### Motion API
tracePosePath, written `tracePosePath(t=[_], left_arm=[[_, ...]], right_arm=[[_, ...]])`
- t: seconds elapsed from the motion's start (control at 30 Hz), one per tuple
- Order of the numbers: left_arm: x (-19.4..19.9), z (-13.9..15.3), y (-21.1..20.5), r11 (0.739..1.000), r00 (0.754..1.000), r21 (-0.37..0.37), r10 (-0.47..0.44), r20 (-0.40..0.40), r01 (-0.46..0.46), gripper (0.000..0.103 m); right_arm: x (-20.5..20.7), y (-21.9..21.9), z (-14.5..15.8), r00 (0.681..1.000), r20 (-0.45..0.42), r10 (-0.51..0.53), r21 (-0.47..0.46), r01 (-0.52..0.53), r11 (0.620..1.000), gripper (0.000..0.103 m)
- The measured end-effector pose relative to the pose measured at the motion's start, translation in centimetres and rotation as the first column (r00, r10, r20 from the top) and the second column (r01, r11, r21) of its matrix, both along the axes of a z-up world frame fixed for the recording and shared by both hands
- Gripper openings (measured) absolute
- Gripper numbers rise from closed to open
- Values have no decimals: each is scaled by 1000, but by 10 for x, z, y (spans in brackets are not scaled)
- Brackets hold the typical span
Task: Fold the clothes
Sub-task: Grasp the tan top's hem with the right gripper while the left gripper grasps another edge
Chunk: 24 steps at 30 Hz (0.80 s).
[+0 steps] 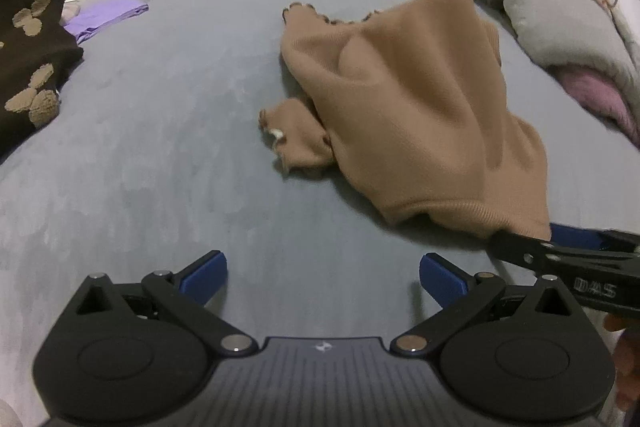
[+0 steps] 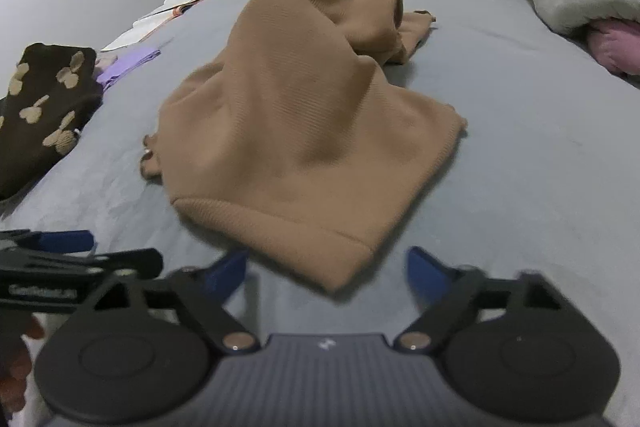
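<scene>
My left gripper (image 1: 323, 277) gapes over bare bed (image 1: 160, 147). My right gripper (image 2: 327, 269) stands apart around the tan sweater (image 2: 304, 131) hem, unclamped. It reads "DAS".

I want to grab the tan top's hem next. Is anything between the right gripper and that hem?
Nothing visible. The tan top lies bunched on the grey bed, its ribbed hem right ahead of the right gripper, whose jaws stand apart. The left gripper sits off to the side, clear of that path.

The dark brown knitted garment with tan flower patches (image 1: 28, 63) is cut off by the left edge in both views. The right hand-held gripper (image 2: 326, 269) shows blurred; the crumpled tan ribbed knit top (image 2: 304, 131) hides the grey bedsheet (image 2: 520, 167) beneath it.
</scene>
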State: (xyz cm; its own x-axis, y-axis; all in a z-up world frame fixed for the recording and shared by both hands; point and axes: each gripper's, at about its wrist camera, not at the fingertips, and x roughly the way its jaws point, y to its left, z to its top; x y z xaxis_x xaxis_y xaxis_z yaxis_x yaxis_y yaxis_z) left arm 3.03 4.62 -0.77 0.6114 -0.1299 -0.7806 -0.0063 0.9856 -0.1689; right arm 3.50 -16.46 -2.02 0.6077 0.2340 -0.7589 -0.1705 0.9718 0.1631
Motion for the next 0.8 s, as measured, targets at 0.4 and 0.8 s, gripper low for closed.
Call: tracePosePath(t=[0.4,0.8], left_arm=[[-17,28,-17,982,963,28,-188,192,186,103],[-76,44,-84,800,729,403,-585,355,445,102]], right_arm=[[-50,-19,41,992,126,25,57,-32,998,13],[-110,-59,97,991,126,41,158,-61,986,13]])
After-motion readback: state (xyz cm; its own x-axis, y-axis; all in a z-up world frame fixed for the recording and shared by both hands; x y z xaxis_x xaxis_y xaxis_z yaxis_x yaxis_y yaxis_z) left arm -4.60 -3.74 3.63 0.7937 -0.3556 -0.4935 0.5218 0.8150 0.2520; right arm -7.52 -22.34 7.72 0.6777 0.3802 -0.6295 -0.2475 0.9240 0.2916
